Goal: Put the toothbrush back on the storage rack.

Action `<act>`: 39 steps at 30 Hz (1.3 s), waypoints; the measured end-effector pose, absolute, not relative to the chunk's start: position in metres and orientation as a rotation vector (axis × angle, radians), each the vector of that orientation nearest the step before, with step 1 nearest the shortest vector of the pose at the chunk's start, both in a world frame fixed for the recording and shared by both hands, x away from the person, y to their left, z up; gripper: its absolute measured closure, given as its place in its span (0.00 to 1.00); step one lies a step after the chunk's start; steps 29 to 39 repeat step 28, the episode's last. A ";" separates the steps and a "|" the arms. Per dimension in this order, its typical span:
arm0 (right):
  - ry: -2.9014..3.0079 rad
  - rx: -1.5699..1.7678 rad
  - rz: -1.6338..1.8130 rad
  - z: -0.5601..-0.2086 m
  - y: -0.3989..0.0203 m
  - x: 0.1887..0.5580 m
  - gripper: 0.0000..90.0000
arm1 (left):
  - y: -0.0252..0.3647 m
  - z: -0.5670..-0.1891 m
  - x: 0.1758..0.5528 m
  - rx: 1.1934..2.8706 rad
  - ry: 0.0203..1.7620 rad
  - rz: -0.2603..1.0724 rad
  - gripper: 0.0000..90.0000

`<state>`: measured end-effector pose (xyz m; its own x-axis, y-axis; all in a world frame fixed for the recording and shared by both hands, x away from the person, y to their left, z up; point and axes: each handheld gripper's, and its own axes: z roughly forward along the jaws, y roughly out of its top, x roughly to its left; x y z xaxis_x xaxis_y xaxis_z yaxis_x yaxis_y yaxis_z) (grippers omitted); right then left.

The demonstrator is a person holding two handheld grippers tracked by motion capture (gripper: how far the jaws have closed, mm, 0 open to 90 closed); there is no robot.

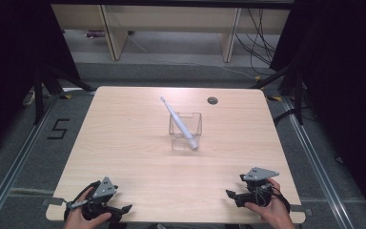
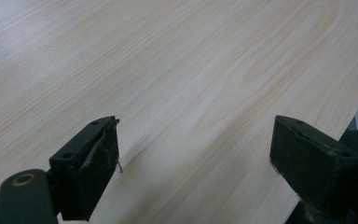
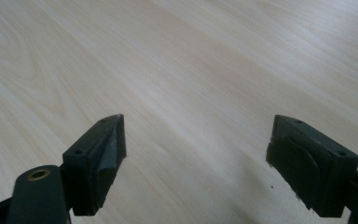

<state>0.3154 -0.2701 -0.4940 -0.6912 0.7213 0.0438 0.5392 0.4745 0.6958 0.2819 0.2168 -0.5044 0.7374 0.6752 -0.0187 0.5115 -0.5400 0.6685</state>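
white slim toothbrush leans in clear square glass cup, seemingly propped on its rim, well ahead between both tongs | left gripper jaws apart, empty | right gripper likewise, resting near light wooden table edge

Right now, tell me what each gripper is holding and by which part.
Nothing is held. The left gripper and right gripper are open with bare table between their jaws; the toothbrush stands untouched in the clear cup.
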 end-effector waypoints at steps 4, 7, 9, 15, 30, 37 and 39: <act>2.457 1.106 0.999 -0.495 -0.272 0.312 0.22 | 0.217 -0.505 0.282 2.272 0.882 0.317 0.17; 2.477 1.090 0.997 -0.495 -0.273 0.312 0.23 | 0.217 -0.505 0.282 2.271 0.882 0.316 0.17; 2.481 1.097 0.988 -0.495 -0.273 0.311 0.23 | 0.217 -0.505 0.283 2.271 0.884 0.316 0.17; 2.480 1.046 0.991 -0.496 -0.273 0.314 0.23 | 0.216 -0.506 0.282 2.258 0.886 0.300 0.17; 2.479 1.071 1.016 -0.493 -0.273 0.313 0.23 | 0.216 -0.506 0.283 2.269 0.891 0.315 0.17; 2.479 1.071 1.016 -0.493 -0.273 0.313 0.23 | 0.216 -0.506 0.283 2.269 0.891 0.315 0.17; 2.479 1.071 1.016 -0.493 -0.273 0.313 0.23 | 0.216 -0.506 0.283 2.269 0.891 0.315 0.17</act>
